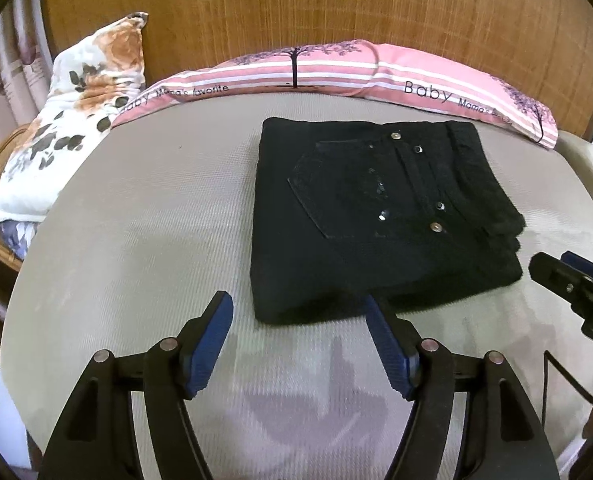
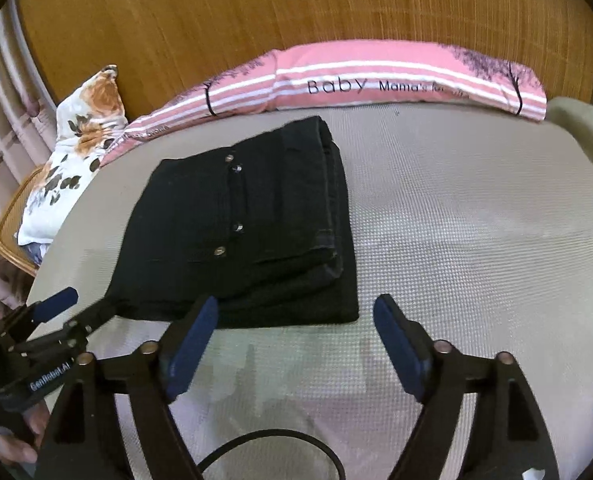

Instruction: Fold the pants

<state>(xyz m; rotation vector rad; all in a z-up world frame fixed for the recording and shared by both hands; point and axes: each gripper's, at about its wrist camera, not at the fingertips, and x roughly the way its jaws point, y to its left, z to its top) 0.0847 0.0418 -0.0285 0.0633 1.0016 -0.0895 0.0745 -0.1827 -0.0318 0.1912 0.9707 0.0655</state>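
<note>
Near the front edge of a grey mattress (image 1: 136, 240), the left gripper (image 1: 298, 316) hangs with its blue-padded jaws spread wide and nothing between them. Beside it, the right gripper (image 2: 296, 316) is also wide open and empty. Just beyond both sets of fingertips lie the black pants (image 1: 376, 216), folded into a neat, thick rectangle with metal studs showing on top. Behind them, a long pink striped pillow (image 2: 376, 76) rests against a wooden headboard (image 1: 296, 8).
</note>
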